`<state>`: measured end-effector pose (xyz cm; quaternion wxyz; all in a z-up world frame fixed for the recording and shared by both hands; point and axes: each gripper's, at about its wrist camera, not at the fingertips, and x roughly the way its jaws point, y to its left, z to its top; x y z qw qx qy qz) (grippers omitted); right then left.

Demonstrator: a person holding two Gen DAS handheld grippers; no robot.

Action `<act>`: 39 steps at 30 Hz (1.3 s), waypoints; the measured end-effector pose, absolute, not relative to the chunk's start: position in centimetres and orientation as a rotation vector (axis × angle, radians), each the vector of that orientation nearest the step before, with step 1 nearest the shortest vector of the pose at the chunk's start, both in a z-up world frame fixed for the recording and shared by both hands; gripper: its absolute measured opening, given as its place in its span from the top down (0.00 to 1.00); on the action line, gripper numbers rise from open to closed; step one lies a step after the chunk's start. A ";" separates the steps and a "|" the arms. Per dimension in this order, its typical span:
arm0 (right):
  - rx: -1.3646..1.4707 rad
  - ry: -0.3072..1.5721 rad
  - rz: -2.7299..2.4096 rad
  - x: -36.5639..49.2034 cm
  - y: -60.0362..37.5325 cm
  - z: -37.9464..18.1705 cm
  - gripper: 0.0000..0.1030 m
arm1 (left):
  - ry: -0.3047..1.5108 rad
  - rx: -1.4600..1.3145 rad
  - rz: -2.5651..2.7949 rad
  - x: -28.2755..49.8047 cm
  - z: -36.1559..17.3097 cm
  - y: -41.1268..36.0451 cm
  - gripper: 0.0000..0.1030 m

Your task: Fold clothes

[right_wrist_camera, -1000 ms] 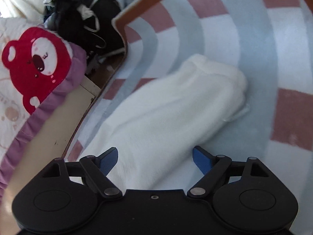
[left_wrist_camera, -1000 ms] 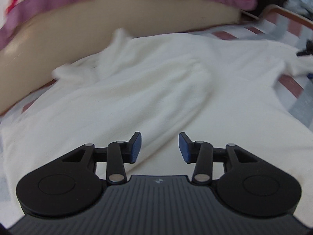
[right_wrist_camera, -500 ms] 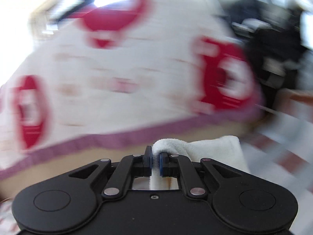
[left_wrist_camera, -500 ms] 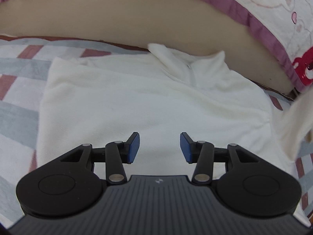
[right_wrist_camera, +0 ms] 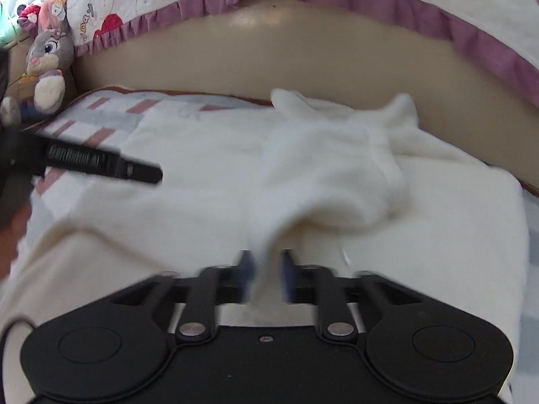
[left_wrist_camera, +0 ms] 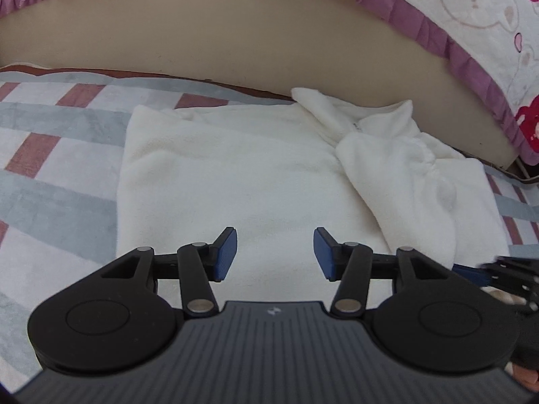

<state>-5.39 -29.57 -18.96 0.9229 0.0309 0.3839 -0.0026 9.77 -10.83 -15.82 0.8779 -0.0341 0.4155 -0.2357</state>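
Left wrist view first: the striped rug (left_wrist_camera: pixel 60 181) carries the work, and the white fleece top (left_wrist_camera: pixel 235 175) lies flat on it, collar toward the far edge, where the beige bed base (left_wrist_camera: pixel 235 40) rises under a quilt (left_wrist_camera: pixel 471 10) with a purple frill. The left gripper (left_wrist_camera: pixel 274 254) hangs over the near hem with its jaws well apart and nothing between them. The garment's left side shows a straight, tidy edge, so that sleeve looks already tucked in. To the right, the other sleeve (left_wrist_camera: pixel 404 181) lies across the body, cuff near the collar, slanting back toward the right near edge.

Right wrist view: a plush rabbit (right_wrist_camera: pixel 49 64) sits at the rug's far left corner, clear of the work. The right gripper (right_wrist_camera: pixel 266 277) has its jaws nearly closed with sleeve fabric between the pads; blur hides whether they truly pinch it.

My reading is that both sleeves are about in and the lengthwise fold of the body is left. No box, basket or drawer shows in either view.
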 end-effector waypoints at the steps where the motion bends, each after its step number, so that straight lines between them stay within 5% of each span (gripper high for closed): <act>1: 0.035 0.776 -0.022 -6.5 -29.9 -18.5 0.44 | 0.860 -0.085 -0.508 9.8 -15.7 -11.1 0.52; 6: -0.249 0.812 -0.181 -10.1 -33.3 -17.3 0.44 | 0.799 -0.065 -0.620 8.9 -14.5 -14.9 0.51; 13: -0.457 0.965 -0.281 -12.7 -34.8 -20.6 0.45 | 0.689 0.218 -0.802 5.5 -14.1 -23.7 0.24; 18: -0.476 0.935 -0.337 -12.1 -34.7 -21.9 0.46 | 0.514 0.562 -0.624 4.7 -16.7 -28.1 0.22; 19: -0.474 0.924 -0.351 -11.7 -34.9 -22.1 0.47 | 0.517 0.579 -0.621 5.0 -16.9 -28.0 0.27; 20: -0.469 0.913 -0.366 -11.4 -35.1 -22.1 0.54 | 0.550 0.559 -0.639 5.5 -16.9 -27.6 0.64; 21: -0.447 0.902 -0.380 -11.4 -35.5 -22.0 0.72 | 0.572 0.519 -0.630 5.9 -16.6 -26.8 0.87; 23: -0.351 0.875 -0.403 -11.5 -36.7 -21.7 0.83 | 0.587 0.382 -0.539 6.4 -15.4 -24.2 0.86; 27: -0.021 0.790 -0.468 -13.1 -40.3 -20.6 0.85 | 0.610 0.086 -0.354 7.3 -13.3 -18.6 0.86; 29: 0.125 0.782 -0.493 -13.5 -42.1 -20.8 0.85 | 0.641 -0.126 -0.269 7.5 -13.3 -14.6 0.78; 39: 0.315 0.709 -0.536 -15.0 -43.4 -20.7 0.86 | 0.877 -0.313 -0.316 10.3 -15.5 -7.9 0.81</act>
